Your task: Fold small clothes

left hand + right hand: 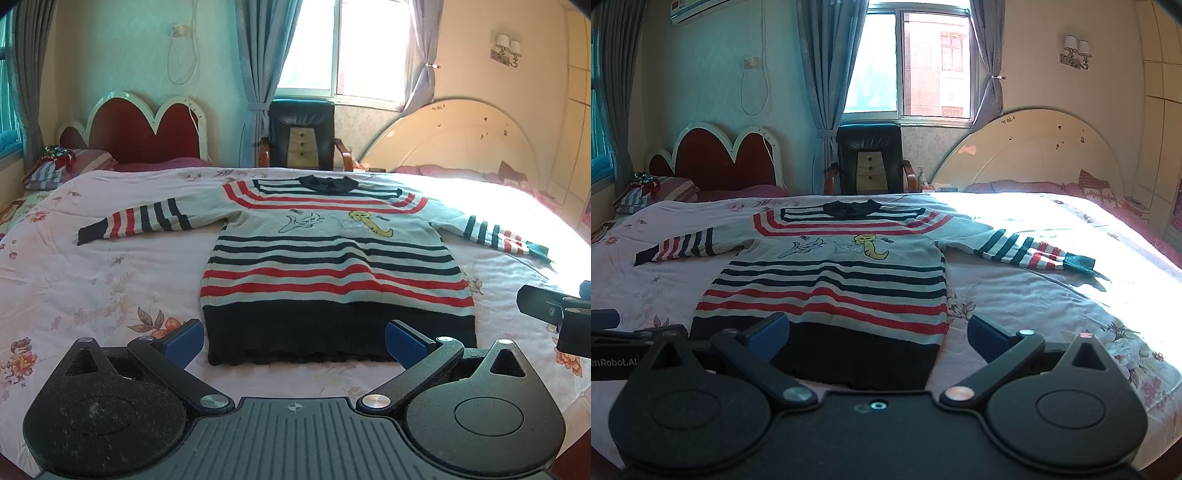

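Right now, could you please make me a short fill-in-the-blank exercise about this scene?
1. The striped sweater lies ____ on the bed.
2. Both sleeves are spread ____ to the sides.
3. The left gripper and right gripper both stand ____, holding nothing.
4. The sweater's hem band is ____ in colour.

Missing words: flat; out; open; dark

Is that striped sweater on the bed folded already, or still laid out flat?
Spread flat. The striped sweater lies face up, both sleeves stretched out sideways, hem nearest the cameras, no fold anywhere.
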